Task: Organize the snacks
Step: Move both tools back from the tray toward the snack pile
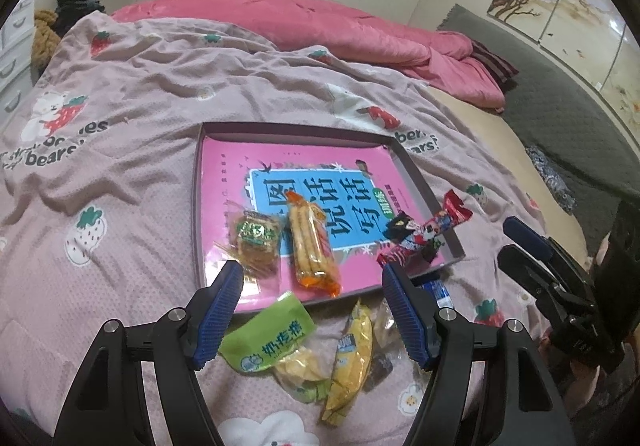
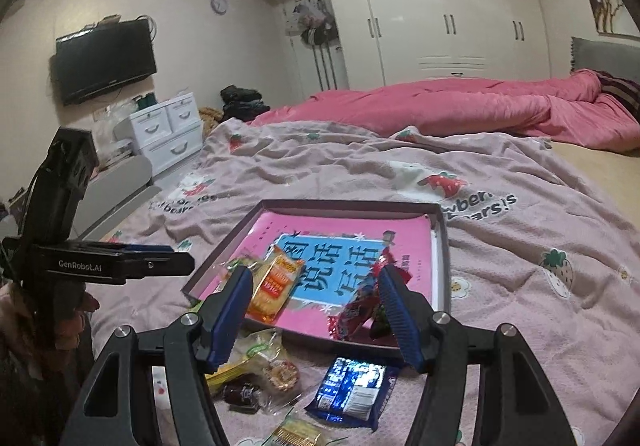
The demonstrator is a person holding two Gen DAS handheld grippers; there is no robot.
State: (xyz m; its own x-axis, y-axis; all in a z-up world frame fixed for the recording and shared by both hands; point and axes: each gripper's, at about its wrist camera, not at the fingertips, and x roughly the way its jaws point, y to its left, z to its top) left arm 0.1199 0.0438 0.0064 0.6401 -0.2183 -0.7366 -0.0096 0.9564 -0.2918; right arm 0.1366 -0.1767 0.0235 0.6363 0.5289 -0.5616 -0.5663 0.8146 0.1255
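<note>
Shallow box (image 1: 420, 182) on bed (image 1: 140, 94), at 12 o'clock from both grippers. Three snack packets inside: green (image 1: 256, 242), orange (image 1: 314, 246), red (image 1: 424, 234). Left gripper (image 1: 314, 310) jaws wide, empty. Right gripper (image 2: 314, 310) jaws parted, empty.

Both tongs point forward and downward over the bed (image 1: 132, 98), the left tongs (image 1: 312, 310) with jaws spread apart and gripping nothing, the right tongs (image 2: 316, 314) likewise parted, its pads pressing on nothing.
</note>
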